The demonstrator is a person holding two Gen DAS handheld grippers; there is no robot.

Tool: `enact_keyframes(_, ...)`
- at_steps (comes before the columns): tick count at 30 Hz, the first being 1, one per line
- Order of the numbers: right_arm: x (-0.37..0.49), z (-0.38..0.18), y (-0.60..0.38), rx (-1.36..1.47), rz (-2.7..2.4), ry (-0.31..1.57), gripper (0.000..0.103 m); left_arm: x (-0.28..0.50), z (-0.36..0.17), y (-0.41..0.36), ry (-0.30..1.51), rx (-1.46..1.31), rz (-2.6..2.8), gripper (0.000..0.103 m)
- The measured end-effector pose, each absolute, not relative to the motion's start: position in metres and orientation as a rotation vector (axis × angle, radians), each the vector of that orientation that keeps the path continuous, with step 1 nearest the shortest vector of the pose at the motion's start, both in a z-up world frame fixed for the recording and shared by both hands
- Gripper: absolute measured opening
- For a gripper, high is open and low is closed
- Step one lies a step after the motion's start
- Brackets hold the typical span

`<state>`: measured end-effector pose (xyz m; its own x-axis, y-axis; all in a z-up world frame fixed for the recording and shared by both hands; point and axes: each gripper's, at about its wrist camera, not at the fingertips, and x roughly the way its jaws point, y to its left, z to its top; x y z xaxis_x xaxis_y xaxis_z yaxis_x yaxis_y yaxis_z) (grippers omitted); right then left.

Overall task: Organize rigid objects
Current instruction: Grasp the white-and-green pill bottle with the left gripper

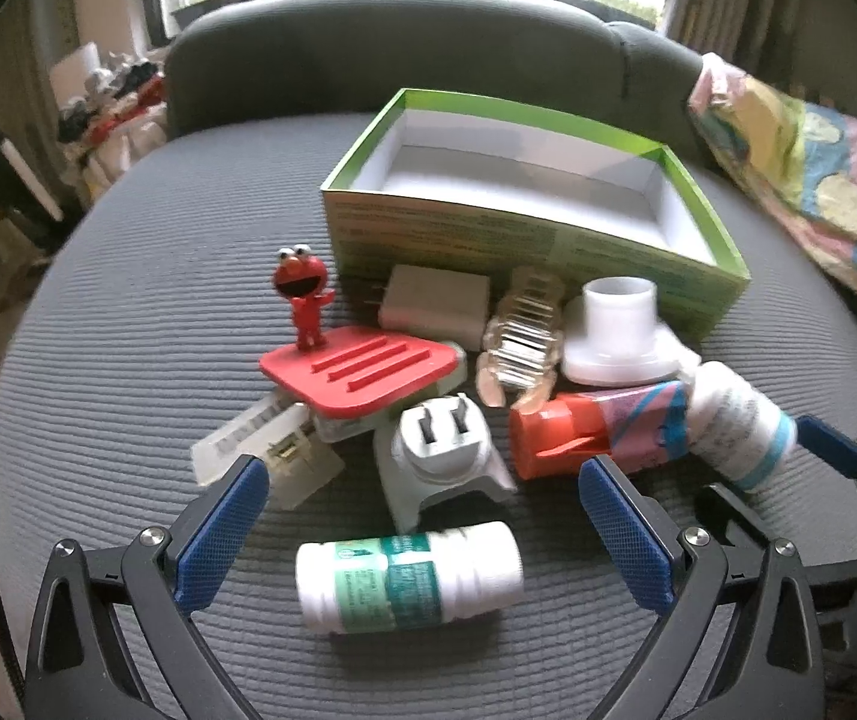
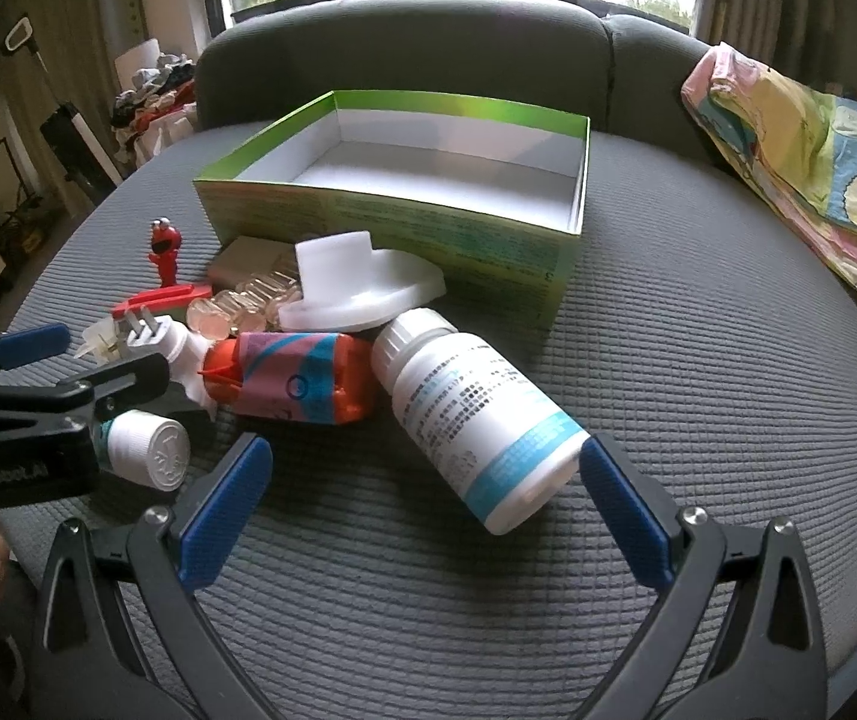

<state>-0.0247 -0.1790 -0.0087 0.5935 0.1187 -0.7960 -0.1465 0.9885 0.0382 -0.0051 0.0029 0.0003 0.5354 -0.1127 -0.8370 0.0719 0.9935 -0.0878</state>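
A clutter of hard plastic items lies on a ribbed grey cushion point(image 1: 128, 324) in front of an open green cardboard box point(image 1: 524, 240) with a plain white interior. The left gripper point(image 1: 422, 504), its blue textured pads spread wide, frames a white cylindrical bottle with a green label point(image 1: 407, 579) lying on its side and touches nothing. The right gripper point(image 2: 422, 477), jaws also wide apart, hovers at a larger white bottle with a blue band point(image 2: 476, 414), tilted against an orange container point(image 2: 302, 384). Behind them sit a red slatted dish point(image 1: 362, 372) carrying a small red figurine point(image 1: 302, 300), a white two-pronged plug adapter point(image 1: 440, 456), a clear ridged hair clip point(image 1: 521, 342) and a white flanged fitting point(image 1: 620, 336). A patterned folded cloth point(image 2: 812, 174) rests at the right.
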Motion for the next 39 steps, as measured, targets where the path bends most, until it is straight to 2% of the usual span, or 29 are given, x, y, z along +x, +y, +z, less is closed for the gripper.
enact_keyframes(12, -0.056, 0.004, -0.145, -0.063, 0.491, 0.806, 0.099, 0.003, -0.016, 0.074, 1.079, -0.344, -0.215, 0.103)
enact_keyframes(14, -0.056, -0.004, -0.133, -0.058, 0.554, 0.842, 0.089, 0.0, -0.02, 0.084, 1.091, -0.388, -0.223, 0.103)
enact_keyframes(16, -0.054, -0.014, -0.124, -0.05, 0.595, 0.877, 0.083, -0.003, -0.023, 0.09, 1.097, -0.409, -0.229, 0.103)
enact_keyframes(18, -0.05, -0.025, -0.115, -0.031, 0.618, 0.913, 0.082, -0.007, -0.025, 0.092, 1.104, -0.416, -0.251, 0.103)
enact_keyframes(20, -0.046, -0.034, -0.11, -0.01, 0.629, 0.94, 0.074, -0.011, -0.027, 0.093, 1.109, -0.429, -0.282, 0.103)
enact_keyframes(22, -0.043, -0.039, -0.107, 0.008, 0.639, 0.946, 0.073, -0.013, -0.028, 0.091, 1.115, -0.433, -0.307, 0.099)
enact_keyframes(24, -0.04, -0.042, -0.103, 0.037, 0.654, 0.942, 0.072, -0.014, -0.031, 0.09, 1.123, -0.433, -0.322, 0.085)
enact_keyframes(25, -0.039, -0.043, -0.102, 0.049, 0.661, 0.939, 0.072, -0.014, -0.032, 0.09, 1.13, -0.437, -0.328, 0.081)
enact_keyframes(27, -0.037, -0.044, -0.098, 0.055, 0.673, 0.932, 0.069, -0.013, -0.036, 0.089, 1.144, -0.444, -0.337, 0.066)
enact_keyframes(28, -0.037, -0.045, -0.095, 0.055, 0.678, 0.93, 0.065, -0.013, -0.038, 0.088, 1.152, -0.449, -0.347, 0.062)
enact_keyframes(34, -0.037, -0.047, -0.083, 0.05, 0.726, 0.925, 0.055, -0.014, -0.04, 0.089, 1.147, -0.472, -0.357, 0.058)
enact_keyframes(39, -0.04, -0.047, -0.082, 0.037, 0.725, 0.913, 0.053, -0.016, -0.042, 0.086, 1.14, -0.472, -0.346, 0.058)
